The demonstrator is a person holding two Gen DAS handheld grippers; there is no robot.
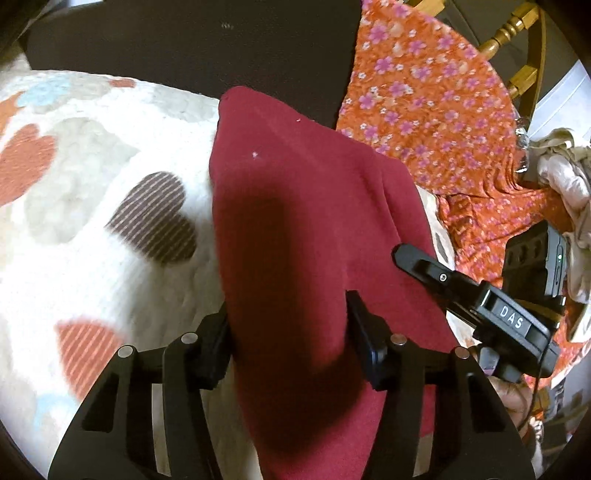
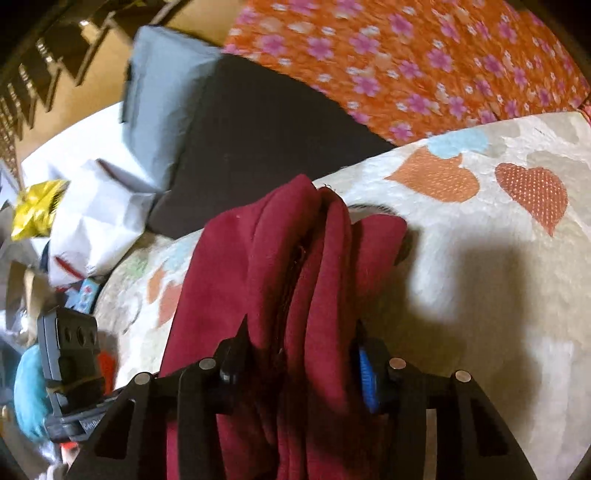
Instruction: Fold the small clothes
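- Left gripper (image 1: pixel 288 328), seen from its own wrist camera, has its two black fingers closed against a maroon garment (image 1: pixel 295 229), which passes between them and hangs down toward the camera.
- From the fingers, the maroon cloth stretches away to a far rounded corner, lifted above a cream blanket (image 1: pixel 92 221) printed with orange, brown and pale blue hearts.
- At the right of that view, the right gripper (image 1: pixel 402 254) reaches in from the right edge with its black tip lying on the right edge of the maroon cloth; its body bears the white letters "DAS".
- Right gripper (image 2: pixel 295 369), in its own wrist view, clamps a bunch of several maroon folds (image 2: pixel 288 266) between a black finger on the left and a finger with a blue pad (image 2: pixel 365 376) on the right.
- Beyond those fingers the bunched garment stands up in vertical pleats, with the heart blanket (image 2: pixel 480 266) spread behind and to the right of it, crossed by a dark shadow.
- An orange fabric with pink flowers (image 1: pixel 424 92) lies along the far right side of the left view, and fills the far top of the right view (image 2: pixel 406 55).
- A dark flat surface (image 1: pixel 184 37) lies beyond the blanket.
- A wooden chair (image 1: pixel 513 33) shows at the far right corner of the left view.
- White paper bags (image 2: pixel 99 210) and a yellow wrapper (image 2: pixel 33 206) are at the left of the right view, blurred.
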